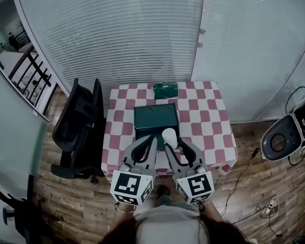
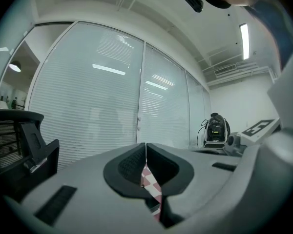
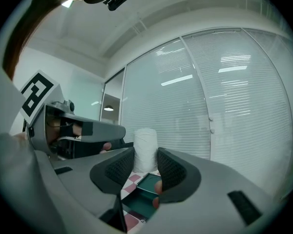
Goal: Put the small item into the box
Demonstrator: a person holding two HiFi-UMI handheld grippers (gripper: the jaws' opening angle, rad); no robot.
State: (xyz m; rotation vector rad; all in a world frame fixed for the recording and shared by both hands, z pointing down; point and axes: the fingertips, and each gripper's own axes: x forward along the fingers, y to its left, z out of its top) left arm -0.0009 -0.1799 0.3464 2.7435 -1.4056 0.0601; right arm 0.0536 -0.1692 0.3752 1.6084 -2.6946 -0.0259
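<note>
The right gripper (image 3: 144, 161) is clamped on a white cylindrical item (image 3: 145, 147), its 2 jaws pressing the item's sides and holding it above the checkered table (image 1: 213, 121). In the head view the item is at the 6 o'clock rim of the open dark green box (image 1: 155, 117). The left gripper (image 2: 145, 149) is closed on nothing, its jaws meeting in a thin slit, at the right gripper's 9 o'clock. A green piece (image 1: 165, 89) lies at the box's 12 o'clock, and a black chair (image 1: 79, 126) stands at the table's 9 o'clock

Left gripper (image 2: 145, 152) fingers (image 2: 127, 165) closed together; right gripper (image 3: 145, 164) fingers (image 3: 173, 170) clamped on the white item (image 3: 145, 147).
</note>
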